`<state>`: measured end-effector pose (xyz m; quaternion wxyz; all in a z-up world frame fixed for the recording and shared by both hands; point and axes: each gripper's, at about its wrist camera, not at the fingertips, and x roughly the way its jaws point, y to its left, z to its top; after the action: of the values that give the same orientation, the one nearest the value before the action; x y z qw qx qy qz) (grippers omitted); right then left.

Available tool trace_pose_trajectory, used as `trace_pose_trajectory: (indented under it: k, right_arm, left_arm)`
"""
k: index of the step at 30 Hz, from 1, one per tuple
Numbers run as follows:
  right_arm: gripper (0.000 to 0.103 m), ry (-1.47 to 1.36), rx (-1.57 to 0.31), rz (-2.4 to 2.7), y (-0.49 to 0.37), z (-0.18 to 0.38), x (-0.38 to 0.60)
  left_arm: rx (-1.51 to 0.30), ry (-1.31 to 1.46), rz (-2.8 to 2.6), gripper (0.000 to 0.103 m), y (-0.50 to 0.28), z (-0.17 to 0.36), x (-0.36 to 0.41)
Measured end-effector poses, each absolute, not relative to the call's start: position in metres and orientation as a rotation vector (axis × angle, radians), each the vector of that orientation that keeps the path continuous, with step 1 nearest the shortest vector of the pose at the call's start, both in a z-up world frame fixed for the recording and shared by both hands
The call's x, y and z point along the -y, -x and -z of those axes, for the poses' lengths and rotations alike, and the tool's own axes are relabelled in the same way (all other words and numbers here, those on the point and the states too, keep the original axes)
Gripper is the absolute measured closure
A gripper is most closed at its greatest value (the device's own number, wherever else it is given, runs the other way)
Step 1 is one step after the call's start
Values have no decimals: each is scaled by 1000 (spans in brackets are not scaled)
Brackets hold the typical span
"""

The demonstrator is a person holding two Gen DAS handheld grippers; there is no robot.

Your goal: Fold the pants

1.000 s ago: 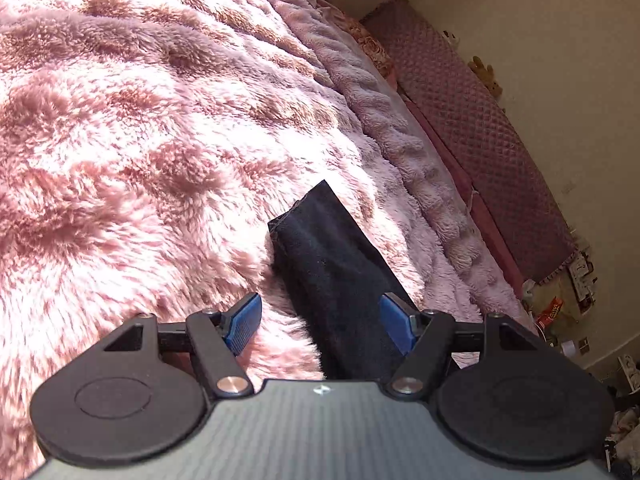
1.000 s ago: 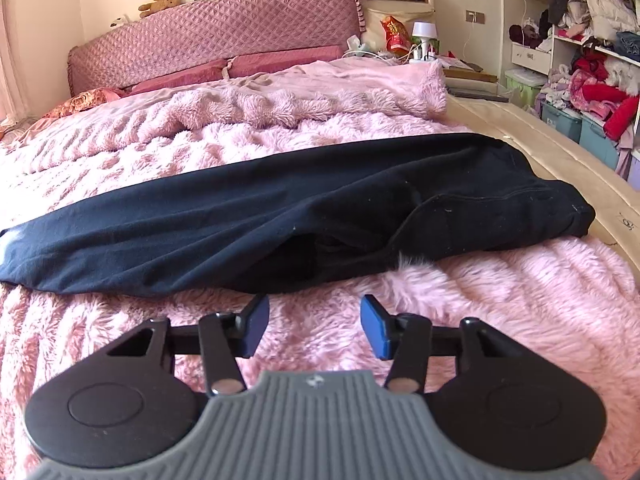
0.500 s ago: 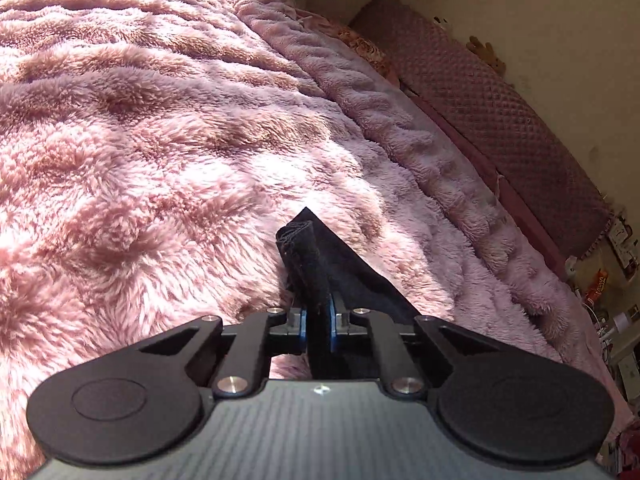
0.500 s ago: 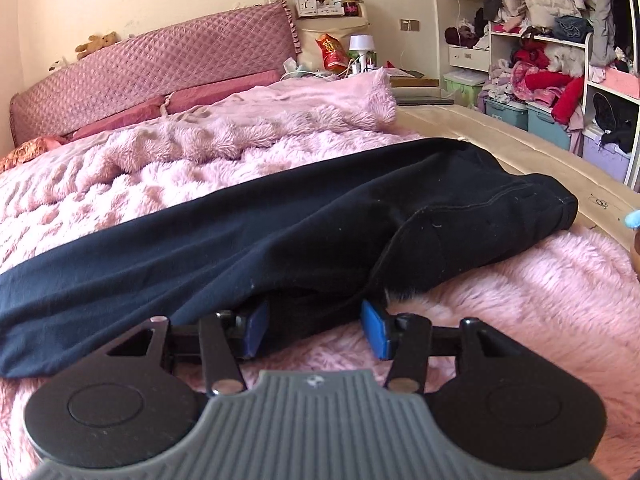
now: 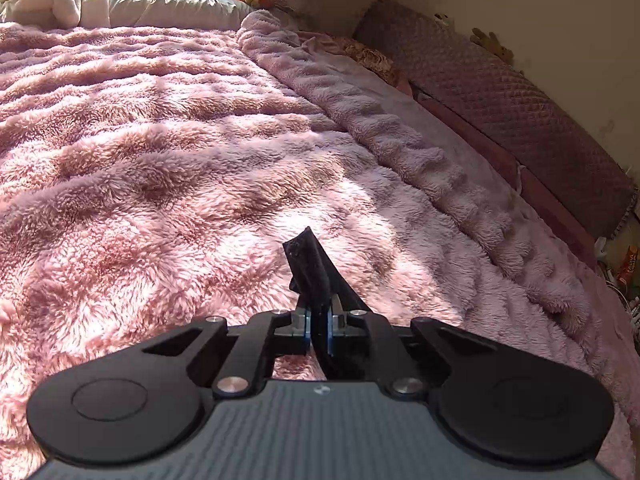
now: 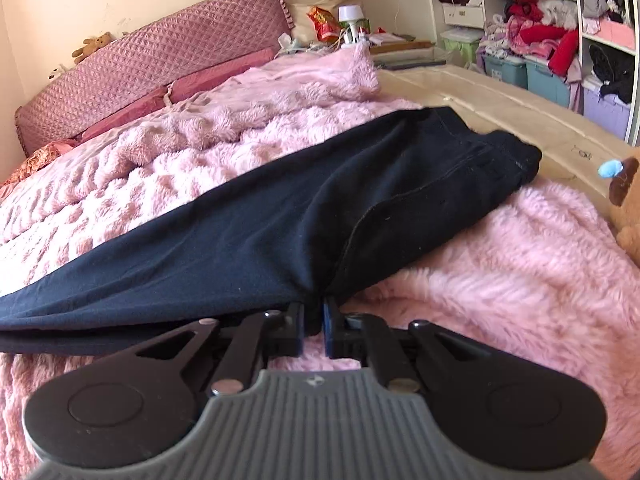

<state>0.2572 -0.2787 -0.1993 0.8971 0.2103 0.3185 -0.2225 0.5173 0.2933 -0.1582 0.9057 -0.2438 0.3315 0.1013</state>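
Note:
Dark navy pants [image 6: 304, 216] lie stretched across a fluffy pink blanket [image 6: 500, 272] on a bed, waistband to the right, legs running off to the left. My right gripper [image 6: 316, 316] is shut on the near edge of the pants at the crotch seam, and the cloth bunches up into its blue pads. In the left wrist view my left gripper [image 5: 318, 322] is shut on the leg hem [image 5: 310, 264], which sticks up past the fingertips, raised off the blanket [image 5: 160, 184].
A quilted mauve headboard [image 6: 152, 68] and pillows stand at the back, with a rumpled lighter blanket [image 6: 280, 92] before them. A brown plush toy [image 6: 628, 208] sits at the right bed edge. Shelves stuffed with clothes [image 6: 560, 28] and bins fill the far right.
Both grippers went from open to shut on the pants: the left on the hem first, then lifting it; the right slid forward around the crotch edge and clamped it.

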Motion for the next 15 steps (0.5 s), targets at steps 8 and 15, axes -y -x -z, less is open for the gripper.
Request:
trace_pose_trajectory:
  k: [8,15]
  right_arm:
    - [92,-451,-743,315,-230,204,283]
    - [68,-461,-639,315,-207,152,374]
  left_arm:
    - [-769,483,-237,96,-508,199,-306]
    - [-797,440,-226,95,-507,193,-300]
